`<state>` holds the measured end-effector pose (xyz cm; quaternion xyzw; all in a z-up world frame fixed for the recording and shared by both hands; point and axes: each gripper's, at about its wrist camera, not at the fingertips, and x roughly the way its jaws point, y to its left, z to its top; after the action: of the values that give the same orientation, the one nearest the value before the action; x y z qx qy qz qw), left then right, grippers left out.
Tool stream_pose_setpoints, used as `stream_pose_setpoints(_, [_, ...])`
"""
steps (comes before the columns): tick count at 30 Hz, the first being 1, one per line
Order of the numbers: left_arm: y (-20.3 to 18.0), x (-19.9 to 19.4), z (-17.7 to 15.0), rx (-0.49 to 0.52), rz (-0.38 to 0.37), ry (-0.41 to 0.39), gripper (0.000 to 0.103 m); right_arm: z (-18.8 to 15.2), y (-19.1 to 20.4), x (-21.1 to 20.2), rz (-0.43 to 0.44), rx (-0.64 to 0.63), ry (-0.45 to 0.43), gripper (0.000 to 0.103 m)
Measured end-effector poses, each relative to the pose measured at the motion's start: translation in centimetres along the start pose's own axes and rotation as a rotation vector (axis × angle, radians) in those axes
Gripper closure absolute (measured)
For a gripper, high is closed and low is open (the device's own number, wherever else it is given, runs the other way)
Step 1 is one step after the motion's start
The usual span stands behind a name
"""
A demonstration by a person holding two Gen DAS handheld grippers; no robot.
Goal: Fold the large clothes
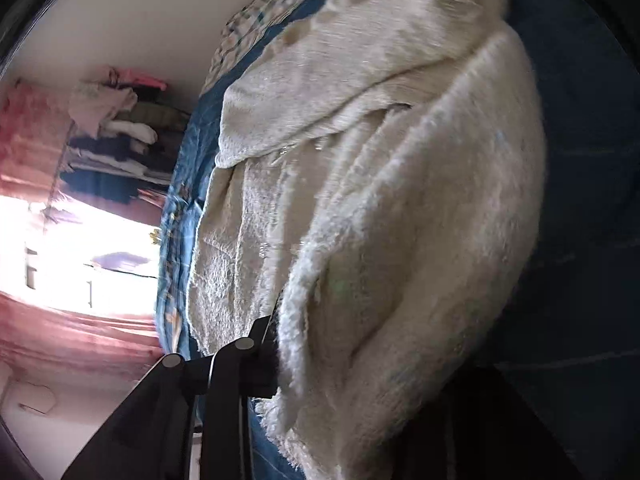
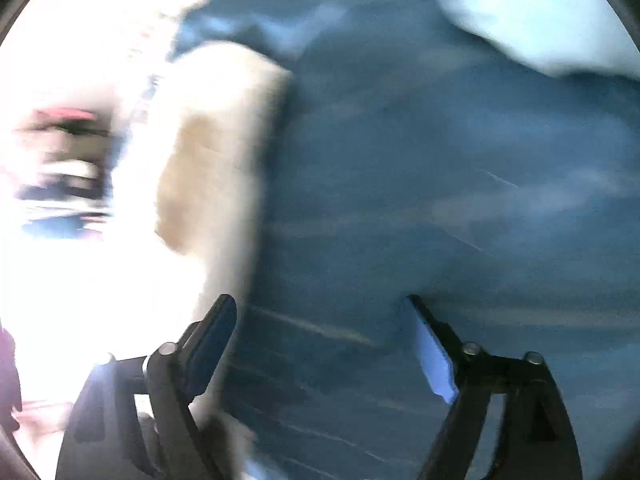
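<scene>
I'm clamping left gripper [image 1: 276, 344] on cream fluffy fleece garment [image 1: 380, 200], filling frame centre over blue quilted bedspread [image 1: 176, 240] | right gripper [image 2: 324, 344] spread, empty | soft, bulky, floppy; I'm judging hem corners best

The fleece garment [image 1: 360, 200] lies on the bedspread [image 1: 180, 208], its folded edge draped over the left gripper [image 1: 272, 320] — stacked clothes [image 1: 116, 152] sit far behind at left. The right gripper [image 2: 324, 344] hovers over bedspread [image 2: 440, 180], garment [image 2: 216, 160] to its left.

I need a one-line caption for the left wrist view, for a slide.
Left gripper pinching the edge of a fluffy cream garment lifted over a blue bedspread.
</scene>
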<state>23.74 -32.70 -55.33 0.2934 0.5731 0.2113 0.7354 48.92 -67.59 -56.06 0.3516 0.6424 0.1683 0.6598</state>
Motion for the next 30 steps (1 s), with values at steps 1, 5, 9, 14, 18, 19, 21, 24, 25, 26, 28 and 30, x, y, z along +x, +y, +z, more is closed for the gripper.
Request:
stream_pose_setpoints(1, [0.5,0.0,0.0,-0.003,-0.009,-0.002,0.076,0.6,0.7,0.6,0.123,0.020,-0.002,0.016])
stream_pose_setpoints(5, [2.8,0.0,0.1,-0.015,-0.060,-0.013,0.076,2.4,3.4,4.2,0.366,0.064,0.025,0.010])
stream_pose_setpoints(9, [3.8,0.5,0.5,-0.014,-0.133,-0.010,0.076,4.9,4.3,8.9,0.292,0.143,0.125,0.023])
stream_pose_setpoints(14, [6.6,1.3,0.8,-0.018,-0.259,-0.017,0.071,5.0,7.5,8.3,0.202,0.183,0.090,0.072])
stream_pose_setpoints(18, [11.8,1.2,1.1,-0.078,-0.407,-0.051,0.071,5.4,13.5,4.2,0.136,0.104,0.039,0.074])
stream_pose_setpoints(19, [13.4,1.2,1.2,-0.091,-0.439,-0.061,0.071,5.7,16.2,3.1,0.105,0.072,0.029,0.074])
stream_pose_setpoints(21, [16.1,1.8,1.3,-0.116,-0.491,-0.061,0.071,5.7,20.4,2.2,0.052,0.024,0.025,0.074])
stream_pose_setpoints(24, [20.8,4.3,1.2,-0.189,-0.559,-0.039,0.070,3.3,26.3,2.1,-0.060,-0.049,0.035,0.074])
stream_pose_setpoints(25, [22.7,5.7,1.1,-0.229,-0.581,-0.024,0.070,1.9,28.7,3.3,-0.114,-0.085,0.041,0.074])
stream_pose_setpoints(26, [23.7,6.7,1.0,-0.253,-0.584,-0.014,0.068,1.1,30.3,4.6,-0.151,-0.110,0.047,0.074])
stream_pose_setpoints(28, [26.3,10.2,0.8,-0.305,-0.588,0.021,0.064,-1.1,33.1,6.9,-0.223,-0.143,0.075,0.074])
stream_pose_setpoints(30, [28.5,13.7,0.2,-0.361,-0.569,0.063,0.041,-1.7,35.7,11.0,-0.294,-0.168,0.099,0.073])
